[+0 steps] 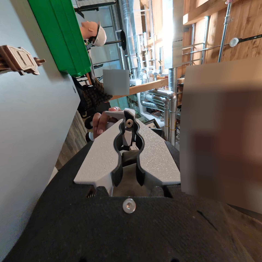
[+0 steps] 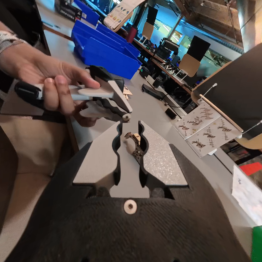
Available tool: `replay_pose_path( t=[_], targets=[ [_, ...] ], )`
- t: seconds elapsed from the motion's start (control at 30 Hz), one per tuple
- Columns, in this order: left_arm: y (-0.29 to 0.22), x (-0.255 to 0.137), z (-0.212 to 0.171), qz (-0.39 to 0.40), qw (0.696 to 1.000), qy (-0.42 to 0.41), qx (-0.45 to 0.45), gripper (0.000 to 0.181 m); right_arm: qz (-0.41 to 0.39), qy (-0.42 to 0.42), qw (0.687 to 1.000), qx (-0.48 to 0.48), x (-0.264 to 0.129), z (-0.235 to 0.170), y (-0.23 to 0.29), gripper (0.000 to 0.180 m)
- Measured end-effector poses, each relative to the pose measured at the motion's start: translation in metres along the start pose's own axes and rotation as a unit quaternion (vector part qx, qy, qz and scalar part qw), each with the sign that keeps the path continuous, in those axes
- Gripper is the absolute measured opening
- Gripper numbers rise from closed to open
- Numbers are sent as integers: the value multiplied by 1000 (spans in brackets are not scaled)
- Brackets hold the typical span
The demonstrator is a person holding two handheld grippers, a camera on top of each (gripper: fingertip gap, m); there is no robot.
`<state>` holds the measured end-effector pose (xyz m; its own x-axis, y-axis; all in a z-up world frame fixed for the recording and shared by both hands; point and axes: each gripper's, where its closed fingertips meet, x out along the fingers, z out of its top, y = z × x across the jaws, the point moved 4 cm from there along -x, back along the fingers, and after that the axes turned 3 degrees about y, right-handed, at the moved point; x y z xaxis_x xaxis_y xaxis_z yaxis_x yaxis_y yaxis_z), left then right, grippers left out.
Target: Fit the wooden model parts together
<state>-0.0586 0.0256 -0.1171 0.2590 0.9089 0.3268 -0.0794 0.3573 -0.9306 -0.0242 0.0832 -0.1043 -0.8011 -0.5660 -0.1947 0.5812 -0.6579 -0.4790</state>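
My left gripper (image 1: 129,120) is shut at its tips on a small round wooden disc (image 1: 129,122) with a square hole. In the right wrist view, a hand holds that gripper (image 2: 126,114) in the air with the disc (image 2: 126,117) at its tip, just beyond my right gripper (image 2: 130,123). The right gripper is open and empty, a little above the grey table (image 2: 153,113). Through its gap I see the wooden model (image 2: 135,143), dark brown with a light slatted panel, lying on the table. The model also shows at the left edge of the left wrist view (image 1: 19,61). The right gripper (image 1: 128,113) faces the left one.
Blue bins (image 2: 106,48) stand at the back of the table. More flat wooden parts (image 2: 127,92) lie behind the left gripper. A parts sheet on a stand (image 2: 205,130) is to the right. A green bin (image 1: 63,35) sits on the table edge. A black device (image 2: 151,90) lies farther back.
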Motion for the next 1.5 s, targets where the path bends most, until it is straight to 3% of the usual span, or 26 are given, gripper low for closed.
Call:
replay_pose_path(
  t=[0.03,0.33,1.03,1.17,1.5],
  targets=[
    [1,-1,1,5,1000,-1,1,9,4,2,1000,-15,0,0,2,20],
    [10,-5,0,47,999,20,12,9,18,30,996,-83,5,-6,15,19],
    [18,-5,-5,85,995,51,19,9,33,44,995,-83,7,-12,18,11],
    [16,-5,-4,80,995,53,24,16,29,45,996,-69,7,-13,16,11],
    [15,-4,-8,72,995,63,32,8,49,23,998,7,6,-9,13,11]
  ],
)
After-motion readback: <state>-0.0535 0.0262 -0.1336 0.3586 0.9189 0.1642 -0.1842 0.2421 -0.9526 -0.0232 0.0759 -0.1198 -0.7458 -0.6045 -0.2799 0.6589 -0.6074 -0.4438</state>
